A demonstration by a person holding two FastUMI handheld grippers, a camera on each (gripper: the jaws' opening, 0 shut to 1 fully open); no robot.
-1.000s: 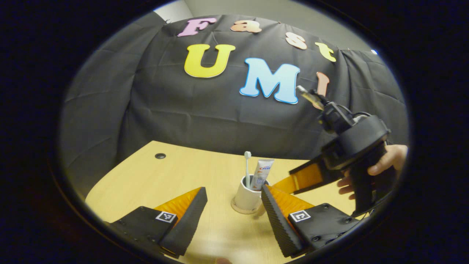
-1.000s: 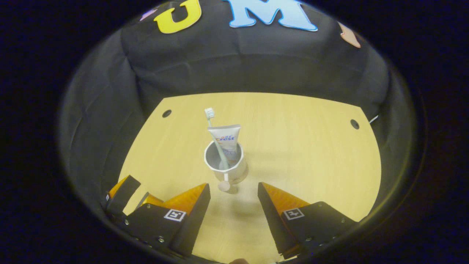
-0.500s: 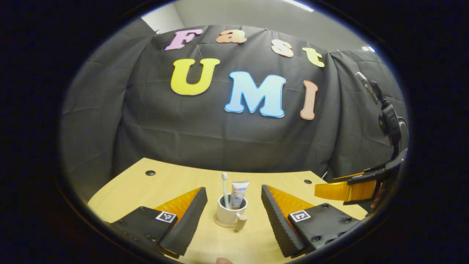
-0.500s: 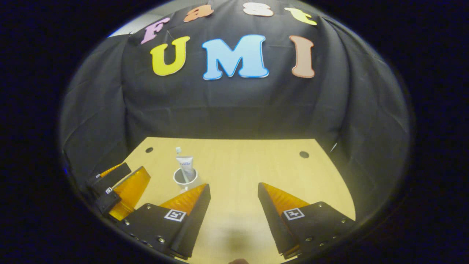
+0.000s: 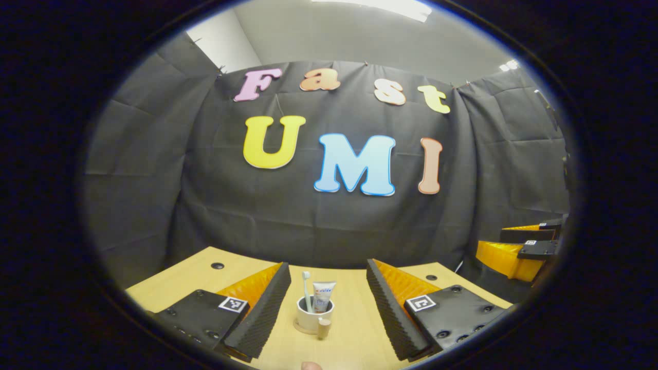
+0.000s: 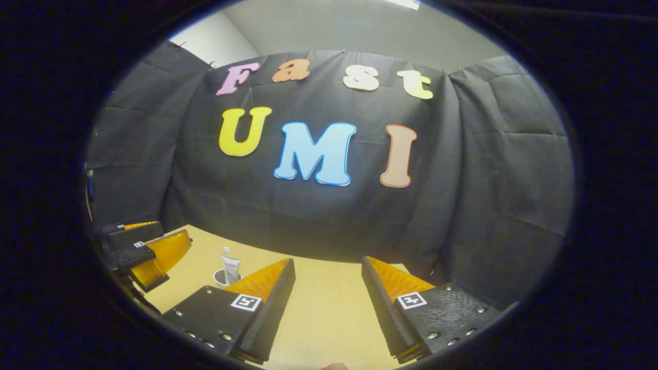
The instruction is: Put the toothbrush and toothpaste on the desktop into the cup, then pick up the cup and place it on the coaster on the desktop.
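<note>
Both grippers have drawn back from the small white ceramic cup (image 5: 314,318), so your job looks finished. Your left gripper (image 5: 325,308) hangs with fingers apart, holding nothing; its view shows the round tan coaster (image 5: 299,328) under the cup, with the pale toothbrush (image 5: 307,292) and white toothpaste tube (image 5: 323,296) inside. Your right gripper (image 6: 326,303), likewise spread and empty, sees the cup far left, its base hidden.

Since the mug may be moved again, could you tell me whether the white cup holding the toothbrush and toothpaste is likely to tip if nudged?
The white cup with a side handle looks squat and stands on a round tan coaster, so it probably stays put. The pale toothbrush and white toothpaste tube stick up well above the rim, so a knock there might tip it.
</note>
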